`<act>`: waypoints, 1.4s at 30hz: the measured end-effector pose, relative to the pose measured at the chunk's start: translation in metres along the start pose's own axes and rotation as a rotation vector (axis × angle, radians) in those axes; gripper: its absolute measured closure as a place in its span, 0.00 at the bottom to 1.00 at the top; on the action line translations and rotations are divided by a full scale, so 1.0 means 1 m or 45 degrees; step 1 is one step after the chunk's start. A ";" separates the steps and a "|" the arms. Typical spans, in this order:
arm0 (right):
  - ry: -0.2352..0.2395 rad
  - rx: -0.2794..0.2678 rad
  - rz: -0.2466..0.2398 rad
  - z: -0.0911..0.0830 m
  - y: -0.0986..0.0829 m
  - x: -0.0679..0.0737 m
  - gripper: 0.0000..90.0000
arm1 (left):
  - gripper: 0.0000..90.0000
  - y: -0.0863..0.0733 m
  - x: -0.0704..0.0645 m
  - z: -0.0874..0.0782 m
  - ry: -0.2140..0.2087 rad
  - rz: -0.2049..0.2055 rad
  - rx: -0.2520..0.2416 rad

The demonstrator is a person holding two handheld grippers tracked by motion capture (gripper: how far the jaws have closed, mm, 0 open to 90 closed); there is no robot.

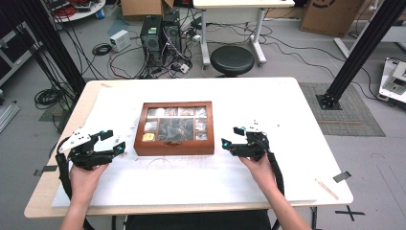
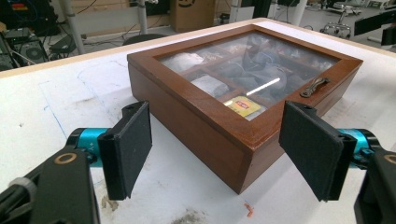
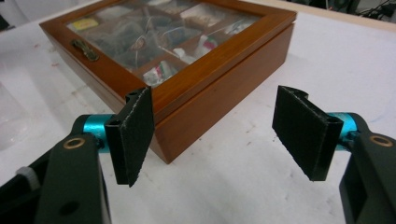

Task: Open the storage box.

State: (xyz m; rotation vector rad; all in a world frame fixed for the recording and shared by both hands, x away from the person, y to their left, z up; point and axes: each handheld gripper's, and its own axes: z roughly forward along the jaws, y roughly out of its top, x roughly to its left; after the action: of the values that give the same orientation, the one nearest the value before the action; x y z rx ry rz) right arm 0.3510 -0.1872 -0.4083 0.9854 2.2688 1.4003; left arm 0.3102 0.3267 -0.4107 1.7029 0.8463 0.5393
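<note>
Both my grippers, left (image 1: 111, 142) & right (image 1: 231, 137), gape empty beside wooden box (image 1: 174, 145): rigid, heavyish, glass lid fragile; I'd grab brass handle (image 2: 314, 86).

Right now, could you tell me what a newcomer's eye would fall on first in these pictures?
The wooden box with a glass lid sits shut mid-table, its compartments holding small packets, among them a yellow tea bag near the metal handle. The left gripper and right gripper flank it, jaws open, neither touching it.
</note>
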 end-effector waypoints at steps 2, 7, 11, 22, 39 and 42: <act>0.013 0.031 -0.013 0.008 0.000 0.004 0.33 | 0.28 0.000 0.000 0.000 0.001 0.002 0.000; 0.036 0.069 -0.029 0.020 0.001 0.010 0.34 | 0.28 0.000 0.000 0.000 0.001 -0.001 0.000; 0.049 0.093 -0.027 0.027 0.001 0.013 0.35 | 0.28 0.000 0.000 0.000 0.003 0.001 -0.001; 0.086 0.177 -0.063 0.040 -0.001 0.021 0.44 | 0.28 0.000 0.000 0.000 0.003 0.003 0.005; 0.074 0.229 -0.126 0.044 -0.002 0.027 0.56 | 0.28 0.000 -0.001 0.001 0.000 0.001 0.012; 0.072 0.221 -0.128 0.042 -0.002 0.027 0.59 | 0.28 0.000 -0.001 0.001 0.001 0.001 0.010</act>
State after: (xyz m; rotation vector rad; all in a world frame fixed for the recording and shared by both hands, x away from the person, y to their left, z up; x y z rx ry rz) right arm 0.3548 -0.1413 -0.4275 0.8777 2.4787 1.2216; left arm 0.3106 0.3254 -0.4114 1.7104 0.8491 0.5382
